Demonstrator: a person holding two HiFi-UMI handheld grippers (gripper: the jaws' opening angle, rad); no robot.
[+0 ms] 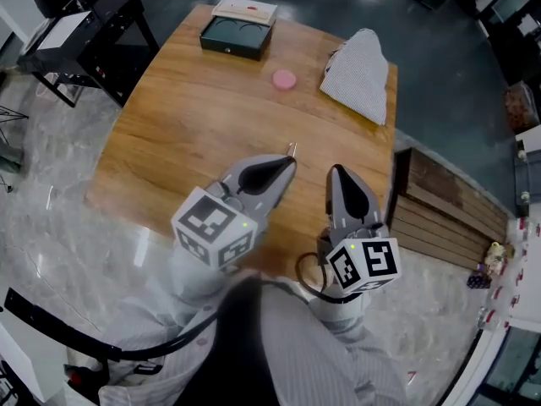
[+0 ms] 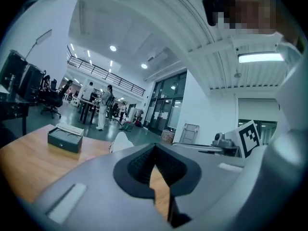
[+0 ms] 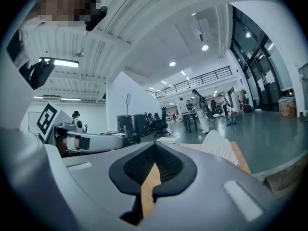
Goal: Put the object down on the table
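My left gripper [image 1: 290,158] hovers over the near middle of the wooden table [image 1: 186,134], jaws shut. A tiny pale bit shows at its tip in the head view; I cannot tell what it is. In the left gripper view the fingertips [image 2: 154,147] meet with nothing visible between them. Just to its right, my right gripper [image 1: 336,171] is also shut and empty, its tips [image 3: 155,145] touching. A small pink round object [image 1: 284,79] lies on the table farther back, apart from both grippers.
A dark green box [image 1: 237,37] with a white lid piece [image 1: 244,10] behind it sits at the table's far edge. A white patterned cloth bag [image 1: 359,74] stands at the far right. A slatted bench [image 1: 439,214] lies right of the table, black furniture [image 1: 84,32] to the left.
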